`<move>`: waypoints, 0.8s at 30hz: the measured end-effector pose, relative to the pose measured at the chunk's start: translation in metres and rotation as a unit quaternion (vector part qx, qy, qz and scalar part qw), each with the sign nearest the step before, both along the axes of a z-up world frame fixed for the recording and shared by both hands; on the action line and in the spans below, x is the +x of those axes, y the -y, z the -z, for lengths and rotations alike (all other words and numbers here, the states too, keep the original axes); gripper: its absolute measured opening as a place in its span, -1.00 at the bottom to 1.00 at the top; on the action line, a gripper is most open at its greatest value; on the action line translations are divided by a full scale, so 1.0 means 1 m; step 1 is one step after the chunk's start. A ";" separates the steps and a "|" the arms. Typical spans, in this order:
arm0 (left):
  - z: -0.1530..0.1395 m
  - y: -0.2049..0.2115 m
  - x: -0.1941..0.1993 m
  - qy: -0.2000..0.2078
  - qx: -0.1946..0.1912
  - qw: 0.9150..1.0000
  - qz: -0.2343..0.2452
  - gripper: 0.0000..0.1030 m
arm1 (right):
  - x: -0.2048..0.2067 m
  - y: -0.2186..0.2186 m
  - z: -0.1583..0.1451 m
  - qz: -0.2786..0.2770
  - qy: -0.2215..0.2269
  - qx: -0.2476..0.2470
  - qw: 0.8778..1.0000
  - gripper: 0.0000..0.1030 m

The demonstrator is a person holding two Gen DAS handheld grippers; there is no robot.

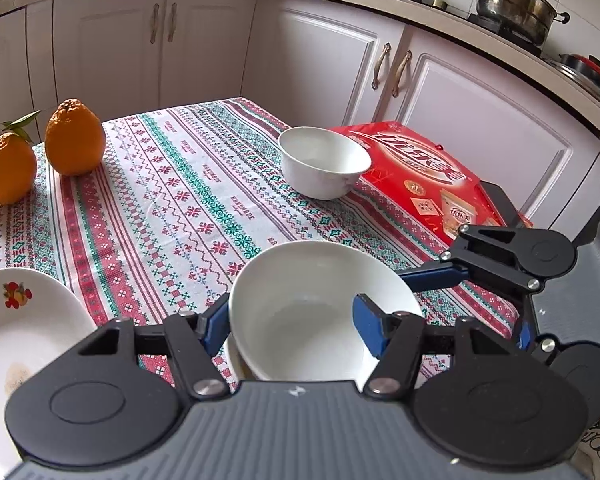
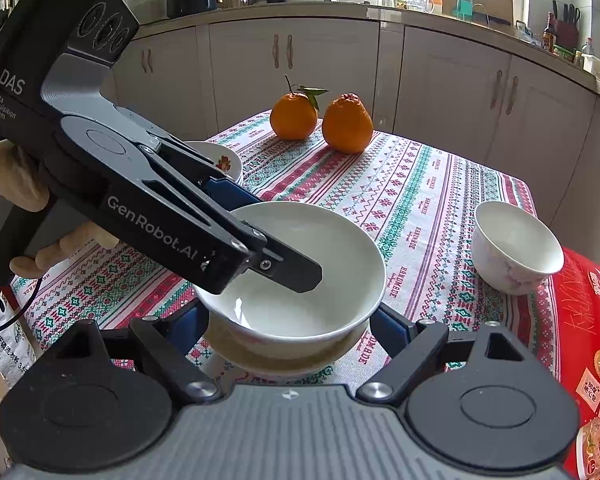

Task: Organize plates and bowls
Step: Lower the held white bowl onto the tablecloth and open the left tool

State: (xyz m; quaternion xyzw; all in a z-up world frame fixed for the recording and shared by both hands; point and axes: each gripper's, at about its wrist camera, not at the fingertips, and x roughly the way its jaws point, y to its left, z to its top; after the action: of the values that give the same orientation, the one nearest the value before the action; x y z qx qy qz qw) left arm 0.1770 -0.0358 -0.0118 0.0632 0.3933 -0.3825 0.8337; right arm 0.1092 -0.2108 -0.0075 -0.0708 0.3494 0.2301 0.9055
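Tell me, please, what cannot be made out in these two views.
Right wrist view: whether the right gripper touches the plate; the large bowl hides its fingertips.
Left wrist view: the flowered plate, cut off by the left edge.
Either view: whether the left gripper clamps the large bowl.

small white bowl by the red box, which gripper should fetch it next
Right. The right gripper is open and carries nothing, while the left gripper is shut on the large white bowl. The small white bowl stands unobstructed.
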 end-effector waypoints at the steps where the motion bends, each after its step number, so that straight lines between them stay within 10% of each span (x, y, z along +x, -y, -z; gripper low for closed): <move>1: 0.000 -0.001 0.000 0.000 -0.002 1.000 0.000 0.22 | 0.000 0.001 0.001 0.000 -0.001 0.002 1.000 0.76; 11: -0.001 -0.001 -0.003 0.014 -0.004 1.000 0.004 0.71 | -0.003 0.003 0.002 0.000 0.001 0.011 1.000 0.83; 24: -0.021 -0.014 -0.002 0.044 -0.010 0.999 -0.009 0.87 | 0.001 0.019 -0.009 0.048 0.027 0.032 0.998 1.00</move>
State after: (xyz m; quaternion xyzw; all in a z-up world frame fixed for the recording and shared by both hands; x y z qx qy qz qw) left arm 0.1751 -0.0223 0.0092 0.0681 0.3534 -0.3758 0.8539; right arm 0.1103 -0.2301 0.0010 -0.0313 0.3207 0.1953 0.9263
